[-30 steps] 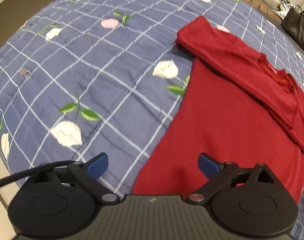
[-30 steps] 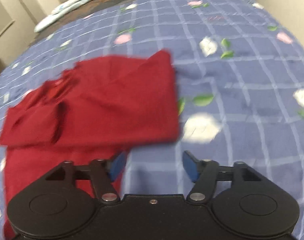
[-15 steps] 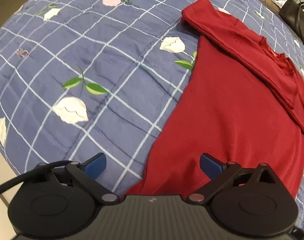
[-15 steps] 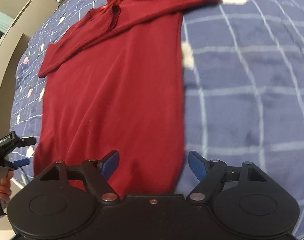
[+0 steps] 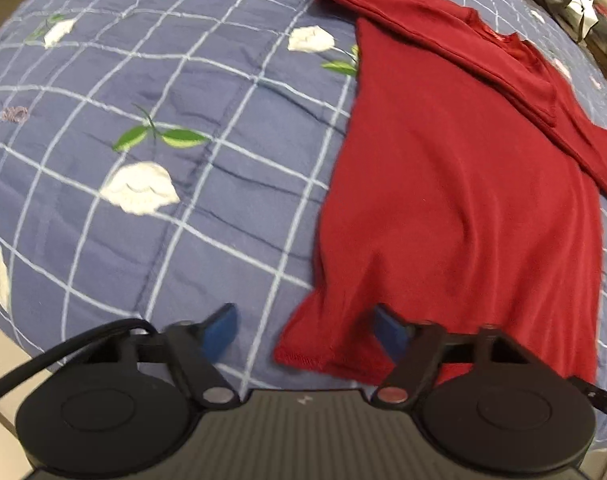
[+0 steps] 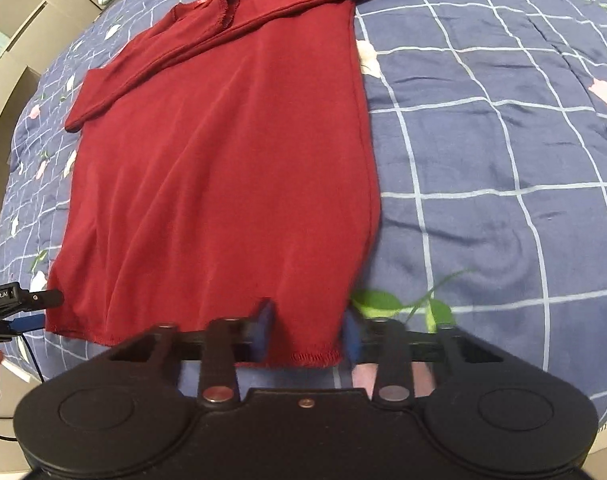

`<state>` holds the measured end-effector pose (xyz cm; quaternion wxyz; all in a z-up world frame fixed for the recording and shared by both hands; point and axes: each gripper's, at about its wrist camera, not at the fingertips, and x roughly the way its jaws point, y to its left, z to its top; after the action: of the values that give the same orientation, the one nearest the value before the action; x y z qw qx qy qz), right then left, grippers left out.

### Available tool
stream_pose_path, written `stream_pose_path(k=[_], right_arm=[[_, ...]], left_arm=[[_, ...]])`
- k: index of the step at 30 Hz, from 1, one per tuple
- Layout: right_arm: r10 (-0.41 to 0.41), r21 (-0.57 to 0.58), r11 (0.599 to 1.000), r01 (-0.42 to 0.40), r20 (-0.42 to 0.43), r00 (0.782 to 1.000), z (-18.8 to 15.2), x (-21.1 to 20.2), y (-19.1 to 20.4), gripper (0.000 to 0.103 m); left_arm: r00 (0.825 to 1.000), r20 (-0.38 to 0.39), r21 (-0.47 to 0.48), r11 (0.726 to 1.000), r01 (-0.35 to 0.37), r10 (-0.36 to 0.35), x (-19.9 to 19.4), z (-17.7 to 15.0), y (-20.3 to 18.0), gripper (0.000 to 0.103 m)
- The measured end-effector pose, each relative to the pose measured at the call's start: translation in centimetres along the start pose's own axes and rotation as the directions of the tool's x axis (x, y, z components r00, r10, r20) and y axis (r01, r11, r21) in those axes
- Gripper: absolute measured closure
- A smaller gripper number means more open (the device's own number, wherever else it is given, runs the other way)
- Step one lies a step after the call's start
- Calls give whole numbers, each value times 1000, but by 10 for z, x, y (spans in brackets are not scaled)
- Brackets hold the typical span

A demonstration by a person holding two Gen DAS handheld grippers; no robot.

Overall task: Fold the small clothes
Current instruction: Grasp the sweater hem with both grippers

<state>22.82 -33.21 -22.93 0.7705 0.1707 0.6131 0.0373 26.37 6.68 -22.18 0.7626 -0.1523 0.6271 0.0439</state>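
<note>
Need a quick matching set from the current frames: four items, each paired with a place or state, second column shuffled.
Items:
1. dark red long-sleeved top
2. left gripper
3. right gripper
4. blue checked floral quilt

States:
A. open, straddling the hem's left corner
B. spread out under the garment
C. sleeves folded across the chest
D. blue pads either side of the hem's right corner, closing in on it

Pairs: 1-C, 2-A, 3-D, 4-B

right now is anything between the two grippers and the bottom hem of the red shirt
Nothing visible. The right gripper has the shirt hem corner between its jaws; the left gripper is open at the other corner, on the bedspread.
</note>
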Motion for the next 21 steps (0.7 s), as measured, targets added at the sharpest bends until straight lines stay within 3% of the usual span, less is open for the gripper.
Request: stream_pose_path(k=[1, 3, 6, 12, 21], right_arm=[[-9, -10, 1000, 9, 6, 1000, -1, 0, 3, 88], [-10, -11, 1000, 10, 18, 1000, 0, -4, 7, 95], [-14, -18, 1000, 15, 36, 999, -2, -18, 7, 97], [-52, -41, 998, 55, 63, 997, -11, -42, 3, 97], [-59, -71, 995, 68, 119, 991, -25, -74, 4, 98]], left_arm=[[1000, -3, -7, 1000, 25, -25, -1, -2, 1, 50], [998, -19, -16, 998, 63, -64, -3, -4, 1, 85], [997, -5, 10, 997, 75, -75, -13, -8, -2, 96], [998, 53, 84, 996, 24, -28, -36, -25, -5, 98], [992, 104, 114, 991, 65, -77, -67, -50, -2, 99]])
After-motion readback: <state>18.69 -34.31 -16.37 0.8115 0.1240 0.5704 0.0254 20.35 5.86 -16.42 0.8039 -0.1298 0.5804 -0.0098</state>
